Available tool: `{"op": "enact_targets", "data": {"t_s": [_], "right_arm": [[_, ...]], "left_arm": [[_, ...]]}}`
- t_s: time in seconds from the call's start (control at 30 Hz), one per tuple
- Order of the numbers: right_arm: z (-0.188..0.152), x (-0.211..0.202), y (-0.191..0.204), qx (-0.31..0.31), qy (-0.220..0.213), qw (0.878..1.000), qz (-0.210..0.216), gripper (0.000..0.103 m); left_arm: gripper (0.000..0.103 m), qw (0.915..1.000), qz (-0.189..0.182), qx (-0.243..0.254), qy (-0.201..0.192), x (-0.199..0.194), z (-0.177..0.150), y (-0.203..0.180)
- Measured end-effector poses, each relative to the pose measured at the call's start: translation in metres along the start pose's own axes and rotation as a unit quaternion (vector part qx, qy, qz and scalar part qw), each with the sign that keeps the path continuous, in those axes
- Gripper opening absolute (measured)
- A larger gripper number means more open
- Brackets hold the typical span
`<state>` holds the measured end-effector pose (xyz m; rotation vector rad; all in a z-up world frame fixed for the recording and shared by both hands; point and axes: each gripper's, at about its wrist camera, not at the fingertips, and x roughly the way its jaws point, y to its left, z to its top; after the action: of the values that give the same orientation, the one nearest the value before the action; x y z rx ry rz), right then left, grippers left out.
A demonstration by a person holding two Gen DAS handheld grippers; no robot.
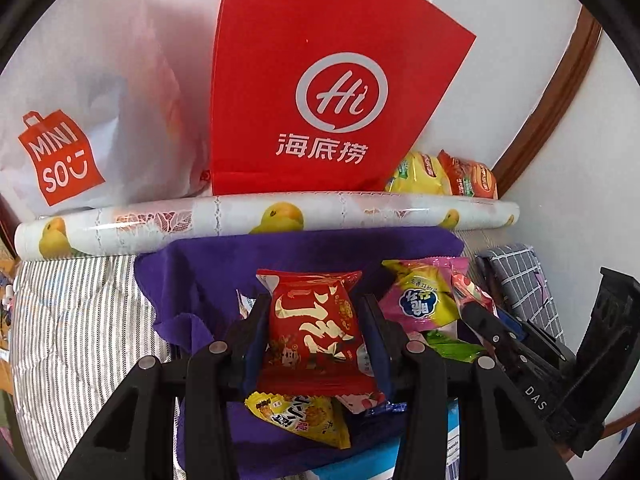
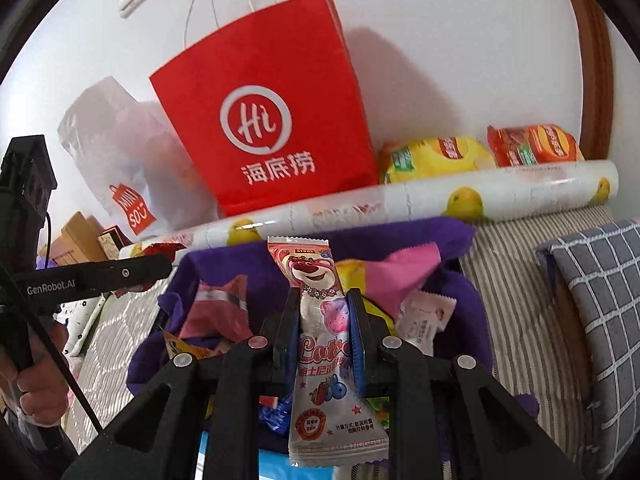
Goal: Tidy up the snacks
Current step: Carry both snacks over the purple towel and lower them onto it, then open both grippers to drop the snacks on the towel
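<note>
Crinkly foil wrappers fill both tools: the left gripper [image 1: 314,334] pinches a red snack packet [image 1: 314,320] over the purple cloth [image 1: 224,272], the right gripper [image 2: 324,320] clamps a Lotso bear packet [image 2: 320,320] mid-length. Both look light, soft and slippery; mid-body holds suit them.

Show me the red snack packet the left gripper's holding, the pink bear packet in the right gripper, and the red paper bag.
red snack packet [image 1: 310,322], left wrist view, middle of its printed front.
pink bear packet [image 2: 320,300], right wrist view, between the fingers.
red paper bag [image 2: 276,104], right wrist view, front panel above the logo.
</note>
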<state>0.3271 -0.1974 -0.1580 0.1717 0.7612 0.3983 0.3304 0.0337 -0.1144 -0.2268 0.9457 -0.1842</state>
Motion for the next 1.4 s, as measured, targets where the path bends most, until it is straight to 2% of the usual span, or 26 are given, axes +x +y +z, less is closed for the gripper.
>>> {"op": "enact_targets", "data": {"t_s": [0.3,1.03,1.13,1.4], "right_arm": [[-0.007,0.015,-0.007,0.002,0.031,0.999,-0.014,0.022],[-0.008,0.016,0.002,-0.031,0.032,0.998,-0.034,0.026],[-0.009,0.017,0.002,-0.034,0.035,0.998,-0.032,0.028],[-0.008,0.012,0.003,-0.031,0.023,0.999,-0.023,0.043]], "left_arm": [[0.042,0.9999,0.003,0.009,0.011,0.008,-0.001,-0.007],[0.043,0.9991,0.002,0.018,0.038,0.022,-0.005,-0.013],[0.043,0.9988,0.004,0.018,0.045,0.025,-0.006,-0.014],[0.043,0.9975,0.014,0.019,0.067,0.035,-0.009,-0.015]]}}
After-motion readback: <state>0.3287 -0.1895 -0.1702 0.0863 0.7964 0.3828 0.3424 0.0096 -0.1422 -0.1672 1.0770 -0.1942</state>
